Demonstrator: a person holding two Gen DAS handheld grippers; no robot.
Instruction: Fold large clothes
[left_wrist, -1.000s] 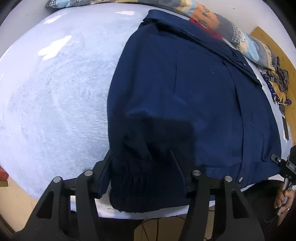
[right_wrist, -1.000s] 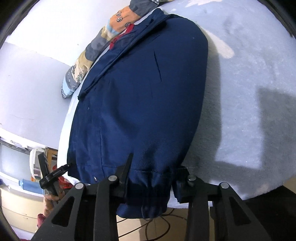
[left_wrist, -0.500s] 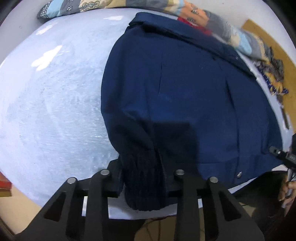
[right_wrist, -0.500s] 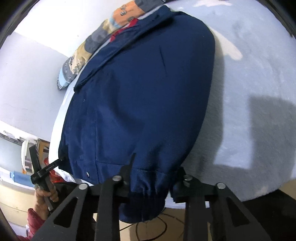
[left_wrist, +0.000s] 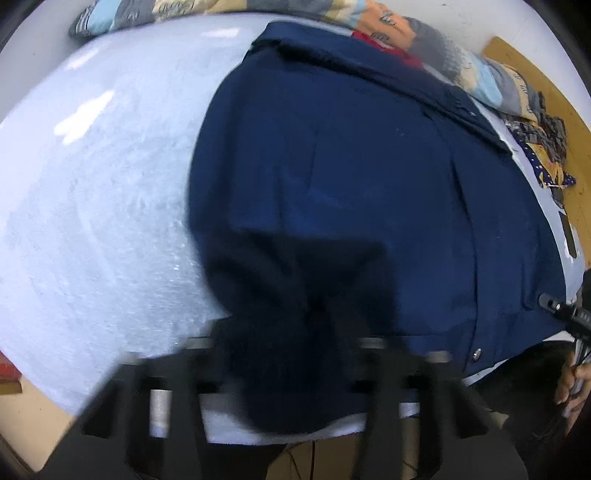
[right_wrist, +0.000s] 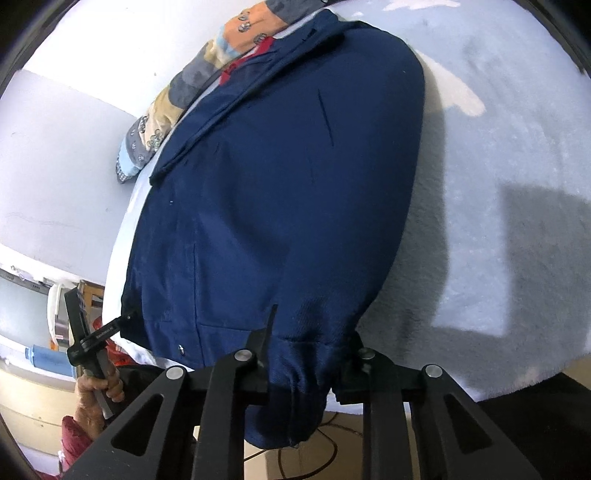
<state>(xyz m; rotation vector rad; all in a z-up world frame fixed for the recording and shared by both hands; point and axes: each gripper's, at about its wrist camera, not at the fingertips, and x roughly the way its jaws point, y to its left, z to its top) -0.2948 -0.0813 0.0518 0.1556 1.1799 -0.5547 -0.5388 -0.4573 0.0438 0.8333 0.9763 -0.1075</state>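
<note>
A navy blue jacket (left_wrist: 351, 184) lies spread flat on a pale blue fleecy cover (left_wrist: 103, 206), and it is the landmark for all that follows. Its collar is at the far edge of the cover, and its two cuffs hang a little over the near edge. The left gripper (left_wrist: 291, 354) has just been closing, and its jaws now pinch the ribbed cuff of one sleeve at the jacket's near left corner; this picture is blurred, but the dark cloth bunches between the two fingers. The right gripper (right_wrist: 306, 354) has also just been closing, and it pinches the gathered cuff of the other sleeve (right_wrist: 295, 373) at the jacket's near right corner. Behind the collar a patchwork quilt (right_wrist: 192, 85) lies along the wall, with something red (right_wrist: 251, 55) just beside the collar. In the right wrist view, a hand (right_wrist: 96, 391) holding the left gripper's handle shows beyond the jacket's other near corner.
</note>
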